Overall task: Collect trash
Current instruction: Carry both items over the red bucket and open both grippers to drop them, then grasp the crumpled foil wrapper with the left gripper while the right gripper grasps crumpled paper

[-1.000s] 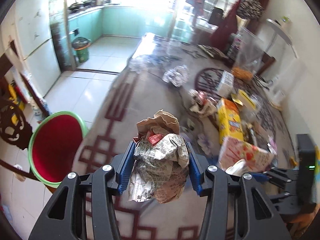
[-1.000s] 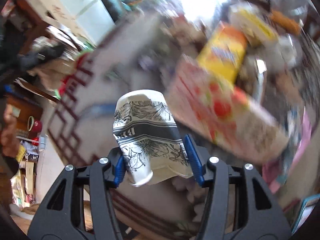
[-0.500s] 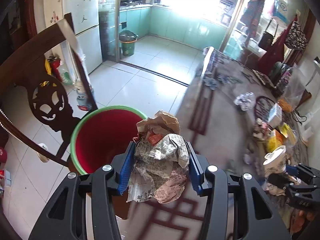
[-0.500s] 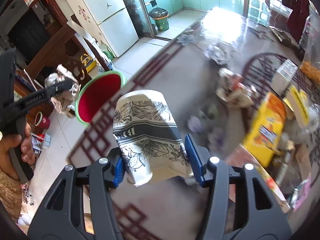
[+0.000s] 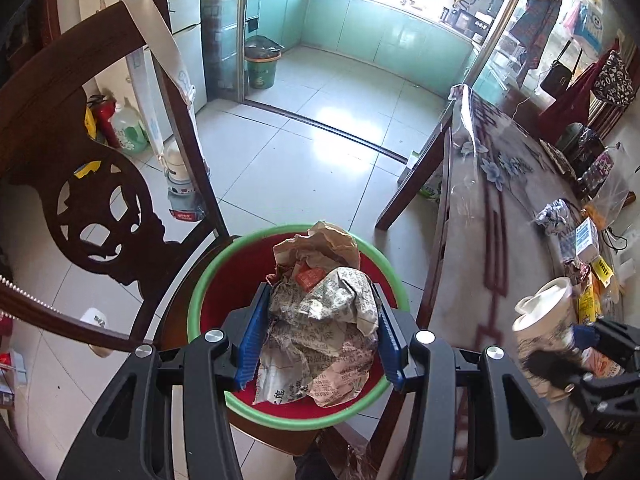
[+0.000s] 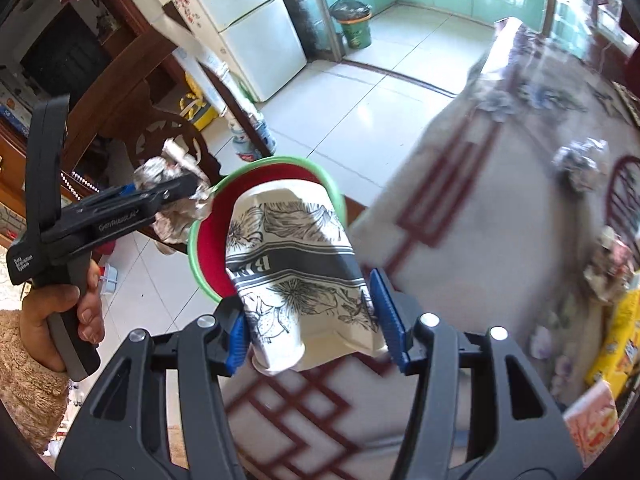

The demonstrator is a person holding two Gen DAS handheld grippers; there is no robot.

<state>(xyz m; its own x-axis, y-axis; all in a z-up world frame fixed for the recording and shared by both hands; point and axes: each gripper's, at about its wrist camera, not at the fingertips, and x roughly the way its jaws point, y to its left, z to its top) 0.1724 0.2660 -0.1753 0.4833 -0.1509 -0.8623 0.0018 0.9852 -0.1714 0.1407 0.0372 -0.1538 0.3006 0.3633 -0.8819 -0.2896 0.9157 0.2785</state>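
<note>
L wrist view: your left gripper (image 5: 318, 334) is clamped on the crumpled paper wad (image 5: 320, 320), blue pads pressed into both its sides, so the jaws are about wad-width apart, not slack. The relation that matters: the red bin w/ green rim (image 5: 200, 292) sits directly below and behind the wad, opening facing up, wad roughly over its centre. The wad's long axis runs fwd along the fingers, brown bag end pointing away from you. Bin stands on the floor betw the dark wooden chair (image 5: 100, 216) and the table edge (image 5: 444, 248). Judgement: just letting go should drop the wad inside; no more travel looks needed. The paper cup (image 5: 540, 320) shows at far right over the table, pinched by the other tool.

R wrist view: your right gripper (image 6: 316, 328) grips the paper cup, squashed, pads on its lower sides near the mouth, base pointing away from you toward the bin (image 6: 332, 184). The cup's axis lines up w/ the fingers. Bin lies ahead and below, partly hidden behind the cup; the cup seems to sit over the table-side rim, not clearly over the opening. L gripper (image 6: 176, 194) w/ its wad is at the bin's far-left rim, so L is nearer to dropping. Judgement: R prob needs a bit more fwd reach before it lets go. More trash remains on the table (image 6: 500, 220).
</note>
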